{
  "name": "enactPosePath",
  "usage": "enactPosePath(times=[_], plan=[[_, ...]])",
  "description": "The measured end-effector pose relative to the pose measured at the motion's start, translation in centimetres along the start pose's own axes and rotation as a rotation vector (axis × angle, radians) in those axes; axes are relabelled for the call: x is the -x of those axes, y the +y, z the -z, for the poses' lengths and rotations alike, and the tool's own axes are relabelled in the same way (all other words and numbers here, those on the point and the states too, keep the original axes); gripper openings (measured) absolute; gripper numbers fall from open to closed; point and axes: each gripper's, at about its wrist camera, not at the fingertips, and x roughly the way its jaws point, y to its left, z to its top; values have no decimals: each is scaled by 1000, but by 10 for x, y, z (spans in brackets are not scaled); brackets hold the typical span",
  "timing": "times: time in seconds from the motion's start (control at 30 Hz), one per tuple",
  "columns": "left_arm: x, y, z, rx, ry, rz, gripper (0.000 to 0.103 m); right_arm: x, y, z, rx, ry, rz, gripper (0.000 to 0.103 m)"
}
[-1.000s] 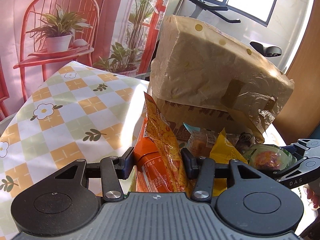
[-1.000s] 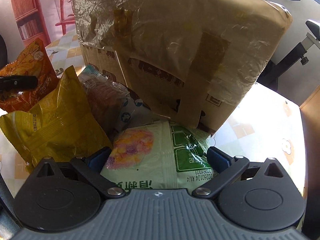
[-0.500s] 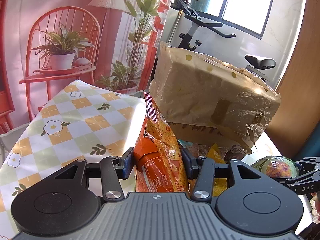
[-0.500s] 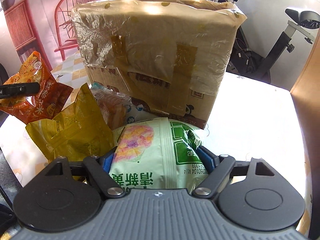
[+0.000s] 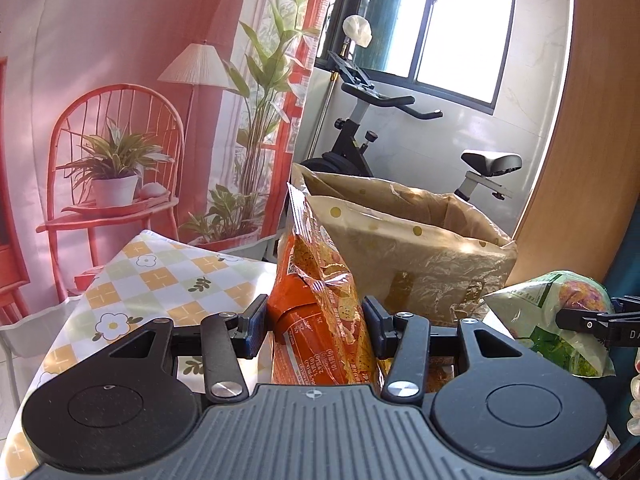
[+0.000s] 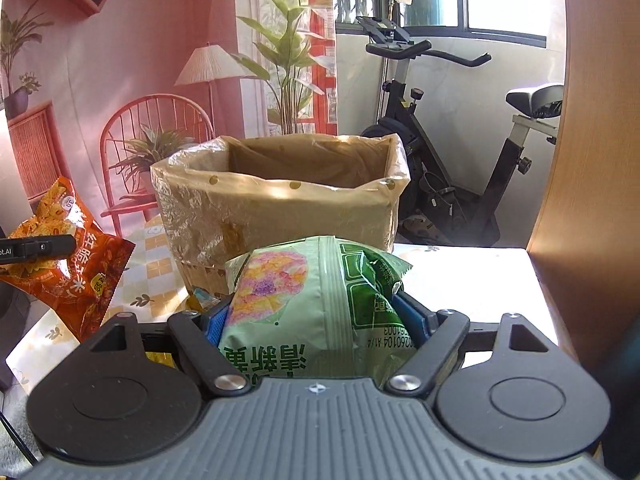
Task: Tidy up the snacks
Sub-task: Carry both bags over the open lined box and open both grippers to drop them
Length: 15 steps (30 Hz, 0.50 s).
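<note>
Snacks in both sets of fingers: orange snack bag (image 5: 316,320) clamped in left gripper (image 5: 316,316), green snack bag (image 6: 316,304) pinched in right gripper (image 6: 320,312), jaws just narrowed onto it. Both lifted off checked surface (image 5: 152,276) since a second ago. Plastic-lined box (image 6: 280,196) at 12 o'clock, now seen over its rim, open. Likely next: drop in.

Both snack bags (image 5: 320,308) (image 6: 320,312) now apparently lifted clear.

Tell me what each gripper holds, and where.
Left gripper: orange snack bag, pinched across its lower half. Right gripper: green snack bag, across its middle.
</note>
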Motion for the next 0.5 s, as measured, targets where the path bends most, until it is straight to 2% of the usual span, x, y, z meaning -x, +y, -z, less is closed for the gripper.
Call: enactPosePath(times=[0.1, 0.27, 0.5], plan=[[3, -4, -15, -10, -26, 15, 52, 12, 4, -21, -2, -81, -5, 82], [4, -10, -46, -23, -67, 40, 52, 16, 7, -56, 14, -162, -27, 82], [-23, -32, -98, -87, -126, 46, 52, -18, 9, -106, 92, -210, -25, 82]])
